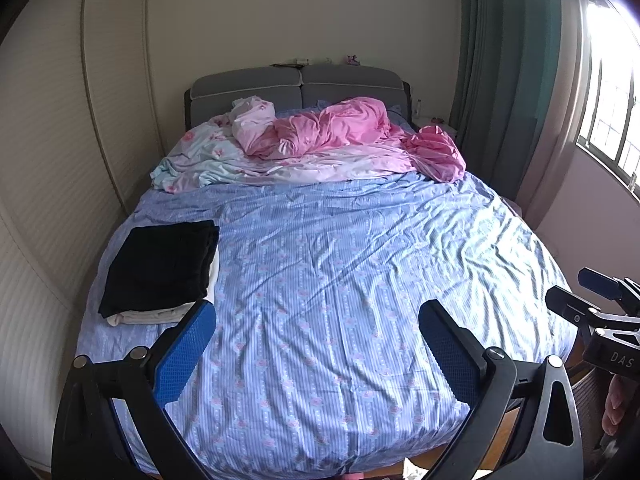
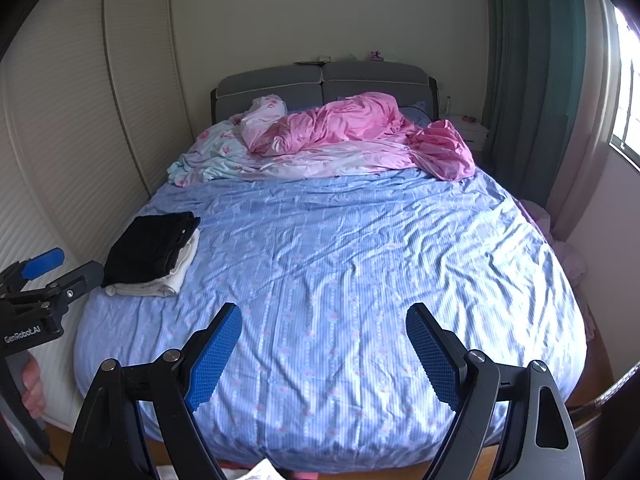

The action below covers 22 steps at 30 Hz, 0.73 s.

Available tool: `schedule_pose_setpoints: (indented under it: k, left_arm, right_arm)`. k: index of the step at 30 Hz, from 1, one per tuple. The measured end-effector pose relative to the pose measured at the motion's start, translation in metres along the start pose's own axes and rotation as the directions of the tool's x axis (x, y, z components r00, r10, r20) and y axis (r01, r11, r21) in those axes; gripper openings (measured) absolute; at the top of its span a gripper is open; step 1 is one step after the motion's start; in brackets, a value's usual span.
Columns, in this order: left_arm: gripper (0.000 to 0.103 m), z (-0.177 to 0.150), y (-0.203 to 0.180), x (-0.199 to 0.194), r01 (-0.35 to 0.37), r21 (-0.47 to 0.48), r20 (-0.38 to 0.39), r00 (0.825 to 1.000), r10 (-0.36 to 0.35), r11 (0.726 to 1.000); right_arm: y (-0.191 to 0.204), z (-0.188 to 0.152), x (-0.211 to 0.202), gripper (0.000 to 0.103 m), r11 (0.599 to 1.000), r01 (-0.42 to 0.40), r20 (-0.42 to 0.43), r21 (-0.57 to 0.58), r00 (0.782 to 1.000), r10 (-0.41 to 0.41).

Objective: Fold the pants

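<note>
Pants (image 1: 160,266), black and already folded, top a small pile on the bed's (image 1: 340,280) left side. Both tools, left (image 1: 318,354) and right (image 2: 324,354), hang released and empty; a careless reach could topple the pile or snag the wrinkled sheet.

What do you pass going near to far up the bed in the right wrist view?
Right tool, open → bare blue striped sheet → folded black pants stacked on a folded white garment at the left edge → crumpled pink duvet → grey headboard.
</note>
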<state>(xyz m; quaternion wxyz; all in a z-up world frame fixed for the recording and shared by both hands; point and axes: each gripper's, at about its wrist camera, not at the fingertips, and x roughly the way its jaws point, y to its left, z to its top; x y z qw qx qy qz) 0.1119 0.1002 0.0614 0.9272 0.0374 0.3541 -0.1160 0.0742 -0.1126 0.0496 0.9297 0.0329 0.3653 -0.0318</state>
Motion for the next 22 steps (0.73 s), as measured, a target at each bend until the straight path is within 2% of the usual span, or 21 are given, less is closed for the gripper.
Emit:
schedule_pose_setpoints:
  k: [22]
  left_arm:
    - [0.103, 0.0006, -0.0042, 0.0035, 0.001, -0.007, -0.006, 1.0, -0.001, 1.0]
  right_arm:
    - [-0.0014, -0.0031, 0.0023, 0.085, 1.0, 0.015, 0.002, 0.011, 1.0, -0.015]
